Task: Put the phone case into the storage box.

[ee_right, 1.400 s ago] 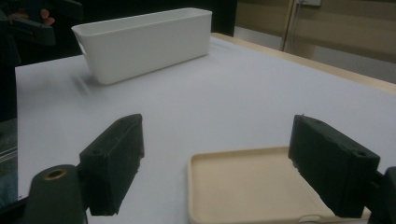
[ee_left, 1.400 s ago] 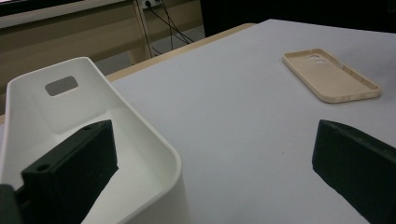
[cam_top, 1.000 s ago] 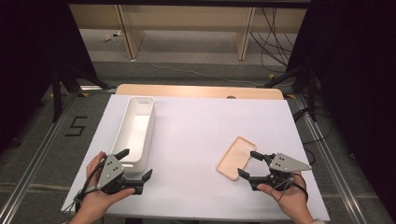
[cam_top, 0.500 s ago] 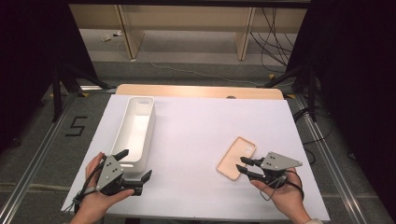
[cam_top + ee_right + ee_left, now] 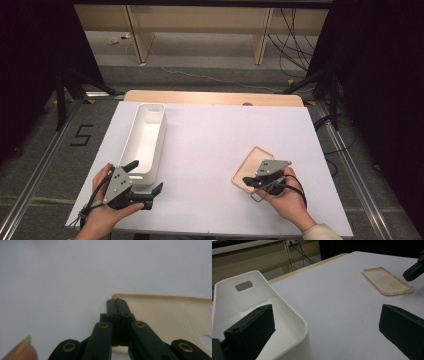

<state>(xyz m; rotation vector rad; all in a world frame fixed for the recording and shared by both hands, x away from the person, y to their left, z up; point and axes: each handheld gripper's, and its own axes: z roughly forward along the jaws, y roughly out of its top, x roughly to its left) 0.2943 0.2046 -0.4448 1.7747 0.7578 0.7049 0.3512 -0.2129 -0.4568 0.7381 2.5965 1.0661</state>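
Note:
A beige phone case point(image 5: 253, 161) lies open side up on the white table point(image 5: 215, 140), right of centre. My right gripper point(image 5: 246, 181) rests at its near left corner. In the right gripper view the gripper point(image 5: 116, 300) has its jaws pressed together along the case's point(image 5: 162, 312) corner rim, apparently pinching that thin wall. A long white bin point(image 5: 161, 140) stands empty at the left. My left gripper point(image 5: 146, 176) is open at the bin's near end. In the left gripper view, one jaw of this gripper point(image 5: 327, 315) is inside the bin point(image 5: 299, 320) and the other is outside over the table.
The left gripper view shows the phone case point(image 5: 387, 281) far off, with the right gripper point(image 5: 413, 271) at its edge. A wooden strip point(image 5: 210, 97) runs along the table's far edge. Beyond it are shelf legs and cables on the floor.
My right gripper was open beside the case one second ago. It has moved left onto the case's near corner and its jaws have come together. The left gripper has held still.

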